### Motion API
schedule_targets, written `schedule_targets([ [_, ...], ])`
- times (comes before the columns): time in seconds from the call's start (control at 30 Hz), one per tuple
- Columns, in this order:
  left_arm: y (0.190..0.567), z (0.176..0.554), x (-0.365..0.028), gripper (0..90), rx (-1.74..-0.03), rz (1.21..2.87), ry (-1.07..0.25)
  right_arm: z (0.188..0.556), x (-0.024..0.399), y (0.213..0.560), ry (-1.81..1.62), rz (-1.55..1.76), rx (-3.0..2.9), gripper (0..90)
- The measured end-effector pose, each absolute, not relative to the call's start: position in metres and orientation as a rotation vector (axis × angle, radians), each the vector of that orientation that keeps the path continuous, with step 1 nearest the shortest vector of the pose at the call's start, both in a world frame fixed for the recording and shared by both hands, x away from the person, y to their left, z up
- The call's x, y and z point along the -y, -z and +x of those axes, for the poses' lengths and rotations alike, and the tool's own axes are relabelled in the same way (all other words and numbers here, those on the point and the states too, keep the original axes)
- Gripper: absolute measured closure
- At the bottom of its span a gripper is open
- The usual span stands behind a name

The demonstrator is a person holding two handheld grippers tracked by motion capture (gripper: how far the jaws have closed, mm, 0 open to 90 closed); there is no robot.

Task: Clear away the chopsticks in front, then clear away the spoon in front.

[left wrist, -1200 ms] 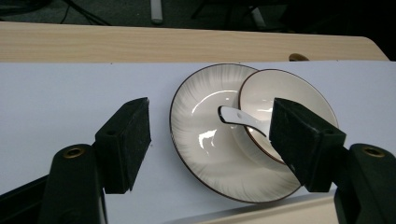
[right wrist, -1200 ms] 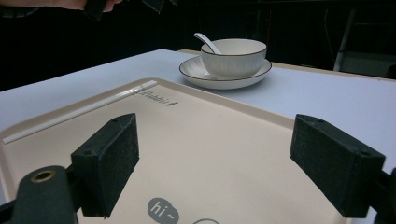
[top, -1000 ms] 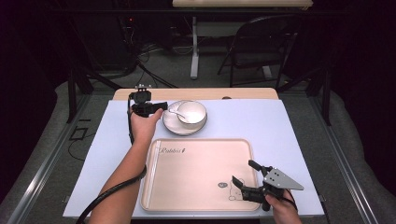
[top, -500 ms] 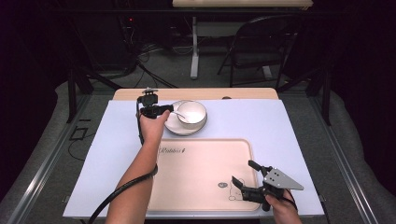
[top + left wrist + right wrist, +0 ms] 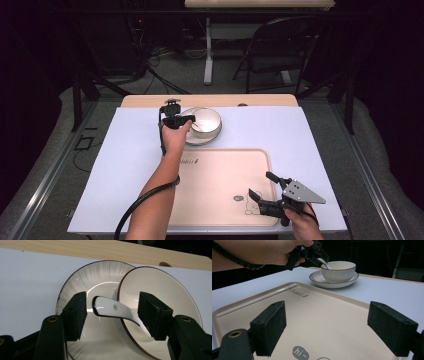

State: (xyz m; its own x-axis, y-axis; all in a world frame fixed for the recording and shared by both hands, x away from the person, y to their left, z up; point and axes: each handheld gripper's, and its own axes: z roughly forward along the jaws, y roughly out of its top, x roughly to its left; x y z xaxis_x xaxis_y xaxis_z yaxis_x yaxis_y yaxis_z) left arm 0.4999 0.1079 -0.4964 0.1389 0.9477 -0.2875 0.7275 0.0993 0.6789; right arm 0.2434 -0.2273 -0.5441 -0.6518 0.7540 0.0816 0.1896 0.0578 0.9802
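A white bowl (image 5: 205, 120) stands on a ribbed saucer (image 5: 200, 139) at the back of the white mat. A white spoon (image 5: 112, 310) leans in the bowl (image 5: 160, 290), handle over the rim and above the saucer (image 5: 87, 282). My left gripper (image 5: 186, 119) hovers at the bowl's left rim. Its jaws have just been closing, and the spoon handle lies between them with a gap on each side. My right gripper (image 5: 260, 185) stands open over the near right corner of the beige tray (image 5: 215, 165), holding nothing.
In the right gripper view the tray (image 5: 312, 312) stretches toward the bowl (image 5: 339, 271), with the other hand and left gripper (image 5: 317, 252) above it. A wooden table edge (image 5: 210, 101) runs behind the mat. A chair (image 5: 280, 45) stands farther back.
My left hand has moved right and down, from beside the saucer to the bowl's rim, and its jaws now straddle the spoon handle. The right gripper has stayed put.
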Motion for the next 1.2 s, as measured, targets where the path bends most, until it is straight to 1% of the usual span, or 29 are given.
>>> schedule_targets([
  [0.17, 0.501, 0.501, -0.1, 41.6, -1.625, 1.692, -0.402, 0.243, 0.226, 0.544, -1.632, 0.943, -1.888, 14.7],
  [0.43, 0.508, 0.502, -0.1, 41.8, -1.632, 1.683, -0.385, 0.243, 0.227, 0.544, -1.629, 0.935, -1.89, 14.7],
  [0.57, 0.512, 0.502, -0.1, 44.1, -1.625, 1.668, -0.373, 0.243, 0.226, 0.544, -1.63, 0.936, -1.89, 14.7],
  [0.63, 0.513, 0.502, -0.099, 46.8, -1.615, 1.654, -0.377, 0.243, 0.226, 0.544, -1.63, 0.935, -1.89, 14.7],
  [0.7, 0.513, 0.501, -0.101, 54.0, -1.613, 1.637, -0.354, 0.243, 0.226, 0.544, -1.63, 0.934, -1.891, 14.7],
  [0.8, 0.512, 0.501, -0.1, 58.1, -1.606, 1.634, -0.365, 0.243, 0.227, 0.544, -1.632, 0.936, -1.889, 14.7],
  [0.9, 0.511, 0.501, -0.099, 59.4, -1.604, 1.638, -0.375, 0.243, 0.227, 0.544, -1.631, 0.935, -1.89, 14.7],
  [0.93, 0.51, 0.5, -0.099, 61.6, -1.598, 1.641, -0.387, 0.244, 0.227, 0.544, -1.632, 0.936, -1.889, 14.7],
  [1.07, 0.508, 0.501, -0.1, 64.2, -1.588, 1.632, -0.406, 0.243, 0.226, 0.544, -1.629, 0.934, -1.892, 14.7],
  [1.13, 0.506, 0.5, -0.102, 69.8, -1.587, 1.625, -0.426, 0.244, 0.226, 0.544, -1.631, 0.933, -1.892, 14.7],
  [1.17, 0.505, 0.501, -0.103, 71.0, -1.594, 1.631, -0.454, 0.244, 0.226, 0.544, -1.631, 0.934, -1.893, 14.7],
  [1.2, 0.505, 0.501, -0.103, 72.3, -1.594, 1.631, -0.454, 0.244, 0.226, 0.544, -1.631, 0.934, -1.893, 14.7],
])
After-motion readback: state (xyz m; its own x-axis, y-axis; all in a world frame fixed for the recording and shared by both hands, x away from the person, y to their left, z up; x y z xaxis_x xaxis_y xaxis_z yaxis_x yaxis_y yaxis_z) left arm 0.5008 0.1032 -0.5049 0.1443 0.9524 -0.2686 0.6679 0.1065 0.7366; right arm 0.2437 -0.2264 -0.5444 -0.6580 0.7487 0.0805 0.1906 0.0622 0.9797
